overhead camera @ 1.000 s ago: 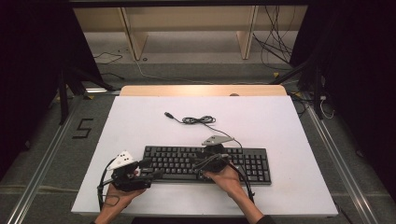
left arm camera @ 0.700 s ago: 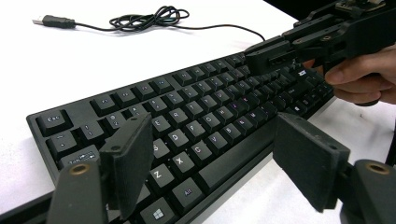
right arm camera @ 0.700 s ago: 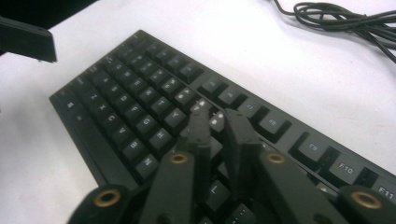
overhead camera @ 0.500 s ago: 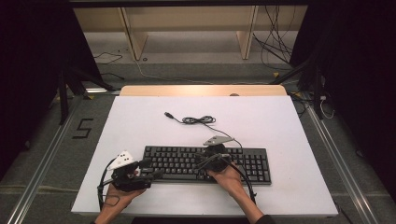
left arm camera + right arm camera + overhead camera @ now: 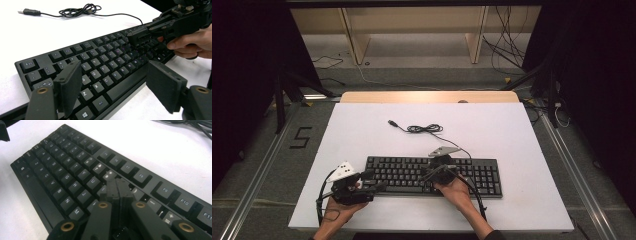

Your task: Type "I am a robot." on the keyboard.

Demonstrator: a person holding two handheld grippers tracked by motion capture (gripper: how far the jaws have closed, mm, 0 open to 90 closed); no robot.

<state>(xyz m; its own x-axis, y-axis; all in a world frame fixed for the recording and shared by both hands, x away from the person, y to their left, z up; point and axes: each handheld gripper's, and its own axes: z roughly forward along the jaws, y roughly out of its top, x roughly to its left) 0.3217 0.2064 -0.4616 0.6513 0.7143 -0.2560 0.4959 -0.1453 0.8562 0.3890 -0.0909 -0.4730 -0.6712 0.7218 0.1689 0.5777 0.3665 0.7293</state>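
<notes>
Since a second ago the right gripper (image 5: 438,169) has drawn its jaws together, closing with nothing between them, while both hands have stayed almost where they were. Nearest the person, the left gripper (image 5: 379,187) is held low at the front left corner of the black keyboard (image 5: 412,172); in the left gripper view its two flat pads stand wide apart, one over the lower left keys and one past the front edge by the space bar, gripping nothing. Just beyond, the right hand (image 5: 454,189) reaches over the front edge of the keyboard near its middle, and in the right gripper view the right gripper's (image 5: 119,185) jaws are pressed flat against each other, their tips down on the keys beside the U and J. The keyboard lies across the near half of the white table (image 5: 512,130), parallel to its front edge. Farther back, its thin black cable (image 5: 427,128) runs from the rear edge into a loose coil and ends in a USB plug (image 5: 392,123) lying free on the table.
</notes>
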